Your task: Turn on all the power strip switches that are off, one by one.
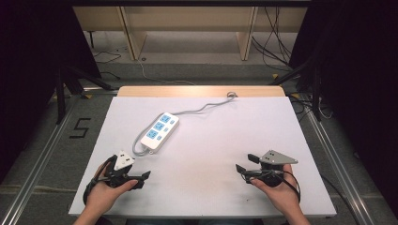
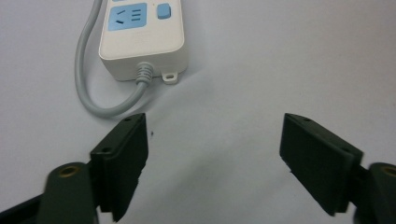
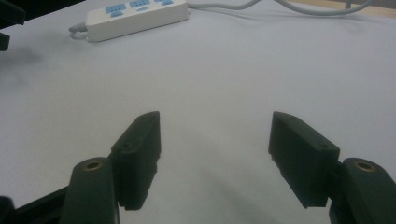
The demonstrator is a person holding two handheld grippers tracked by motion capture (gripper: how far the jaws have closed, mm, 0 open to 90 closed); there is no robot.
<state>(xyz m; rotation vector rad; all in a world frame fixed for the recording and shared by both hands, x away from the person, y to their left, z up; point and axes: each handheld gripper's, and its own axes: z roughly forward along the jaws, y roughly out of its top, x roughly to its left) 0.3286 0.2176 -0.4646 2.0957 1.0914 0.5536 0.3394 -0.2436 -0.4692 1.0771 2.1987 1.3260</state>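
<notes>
White and blue, the plastic power strip [image 1: 160,131] with its grey cord [image 1: 202,108] lies on the white table [image 1: 211,187], up toward eleven o'clock from the middle. We hold the left gripper [image 1: 141,177] at seven o'clock, just below the strip, with its jaws wide apart and nothing between them. We hold the right gripper [image 1: 245,165] at five o'clock, well apart from the strip, jaws also wide apart and holding nothing.
</notes>
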